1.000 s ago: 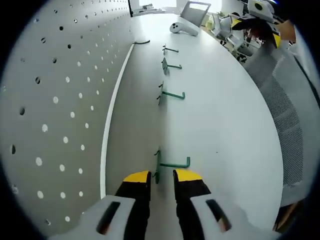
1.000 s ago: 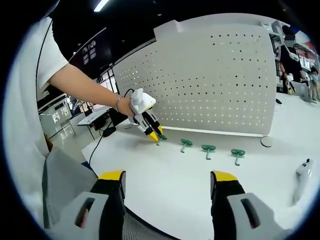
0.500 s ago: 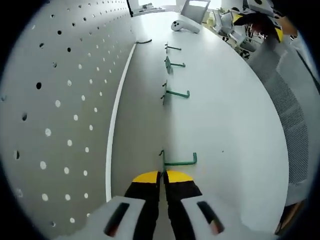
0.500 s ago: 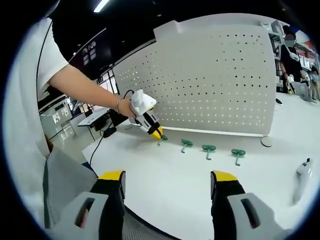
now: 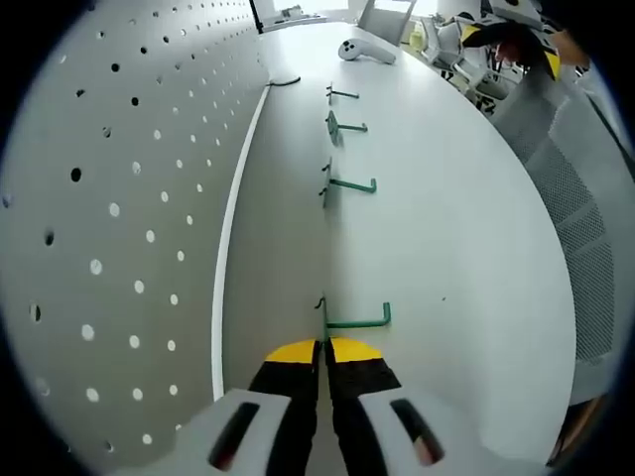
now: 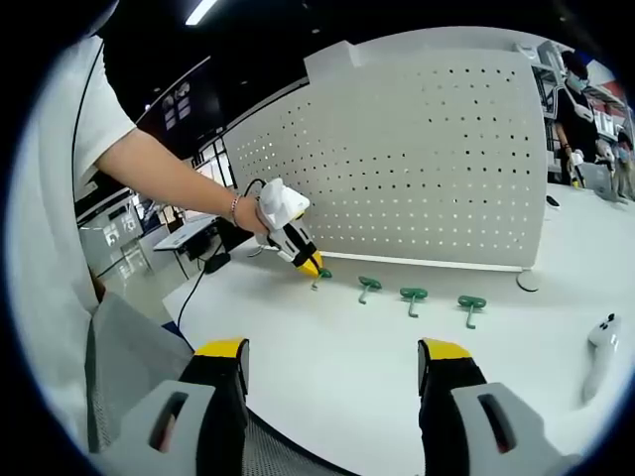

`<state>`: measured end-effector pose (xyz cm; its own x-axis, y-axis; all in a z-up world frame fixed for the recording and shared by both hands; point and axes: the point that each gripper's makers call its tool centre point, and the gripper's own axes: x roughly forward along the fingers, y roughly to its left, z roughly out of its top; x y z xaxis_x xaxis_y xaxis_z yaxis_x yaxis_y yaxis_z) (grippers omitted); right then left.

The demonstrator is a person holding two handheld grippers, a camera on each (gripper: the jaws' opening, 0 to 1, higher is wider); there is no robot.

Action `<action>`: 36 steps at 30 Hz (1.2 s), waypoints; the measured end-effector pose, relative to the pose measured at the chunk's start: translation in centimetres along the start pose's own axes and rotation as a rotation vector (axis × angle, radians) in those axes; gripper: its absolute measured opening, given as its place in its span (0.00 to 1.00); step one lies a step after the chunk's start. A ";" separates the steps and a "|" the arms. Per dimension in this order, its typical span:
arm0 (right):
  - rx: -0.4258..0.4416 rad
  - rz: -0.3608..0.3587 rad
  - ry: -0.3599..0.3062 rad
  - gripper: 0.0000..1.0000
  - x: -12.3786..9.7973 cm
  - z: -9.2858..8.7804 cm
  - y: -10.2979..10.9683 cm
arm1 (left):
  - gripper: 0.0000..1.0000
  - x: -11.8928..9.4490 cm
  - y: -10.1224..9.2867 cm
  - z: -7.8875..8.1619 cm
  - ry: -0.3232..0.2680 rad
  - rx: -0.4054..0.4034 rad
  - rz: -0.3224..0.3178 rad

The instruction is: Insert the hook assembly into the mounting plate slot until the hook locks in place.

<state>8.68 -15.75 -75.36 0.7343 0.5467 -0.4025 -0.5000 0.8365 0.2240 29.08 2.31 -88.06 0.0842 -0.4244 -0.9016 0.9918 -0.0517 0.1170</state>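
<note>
Closing within the last second, the left tool (image 5: 322,347) pinched the nearest green hook (image 5: 349,319) on the desk (image 5: 446,218) beside the pegboard (image 5: 119,198); lifting it toward a slot seemed next, while the right tool (image 6: 332,359) stayed spread.

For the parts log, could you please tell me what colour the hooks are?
Green metal hooks, clearest in the left gripper view.

Hooks (image 6: 414,296) on table (image 6: 417,377) before pegboard (image 6: 417,159)

Bare table (image 6: 327,377) before right gripper (image 6: 332,362); pegboard (image 6: 417,159) wall beyond hooks (image 6: 412,296).
</note>
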 end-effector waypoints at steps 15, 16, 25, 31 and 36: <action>0.001 0.000 -0.002 0.67 0.1 0.0 -0.1 | 0.03 -1.2 1.1 0.6 -0.076 -0.088 0.037; 0.001 0.000 -0.003 0.67 0.1 0.0 0.0 | 0.03 -1.2 1.3 0.4 -0.071 -0.088 0.050; -0.001 0.003 -0.013 0.68 0.1 0.4 0.1 | 0.02 -2.4 1.5 1.2 -0.135 -0.136 0.079; -0.015 0.004 -0.024 0.68 0.1 1.1 0.1 | 0.02 -3.3 1.7 2.1 -0.186 -0.156 0.110; -0.022 0.004 -0.034 0.68 0.0 1.5 0.2 | 0.02 -4.2 1.6 3.1 -0.229 -0.168 0.138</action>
<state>9.30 -15.55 -74.01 0.7471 0.5512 -0.3715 -0.5129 0.8335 0.2054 30.05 1.21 -82.76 0.2139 -0.6105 -0.7626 0.9762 0.1627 0.1435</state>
